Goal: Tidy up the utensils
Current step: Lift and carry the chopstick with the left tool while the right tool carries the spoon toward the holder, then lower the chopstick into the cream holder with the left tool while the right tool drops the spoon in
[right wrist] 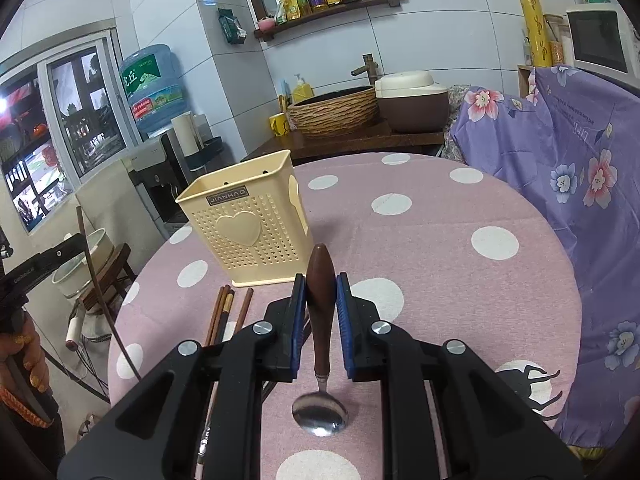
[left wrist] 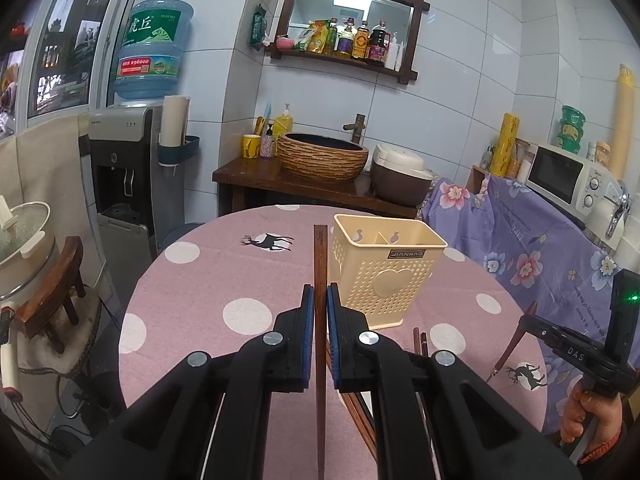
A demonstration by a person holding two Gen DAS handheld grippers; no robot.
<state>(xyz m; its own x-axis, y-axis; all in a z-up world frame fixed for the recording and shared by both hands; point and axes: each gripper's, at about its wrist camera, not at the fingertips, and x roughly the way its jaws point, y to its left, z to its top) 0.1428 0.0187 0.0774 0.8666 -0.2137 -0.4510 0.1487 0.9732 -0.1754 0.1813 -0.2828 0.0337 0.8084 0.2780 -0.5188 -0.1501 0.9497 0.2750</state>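
Note:
A cream perforated utensil holder [left wrist: 384, 272] with a heart on its front stands on the pink dotted table [left wrist: 200, 280]; it also shows in the right wrist view [right wrist: 248, 228]. My left gripper [left wrist: 320, 296] is shut on a brown wooden chopstick [left wrist: 319, 264], held just left of the holder. My right gripper [right wrist: 321, 284] is shut on the brown handle of a metal spoon [right wrist: 320, 304], bowl end toward the camera, in front of the holder. Several more chopsticks [right wrist: 224, 312] lie on the table [right wrist: 440, 280] by the holder's base.
A purple flowered cloth [right wrist: 580, 160] covers furniture to the right of the table. Behind the table stand a wooden counter with a woven basin [left wrist: 322, 156] and a rice cooker [left wrist: 400, 176]. A water dispenser [left wrist: 128, 168] stands at left.

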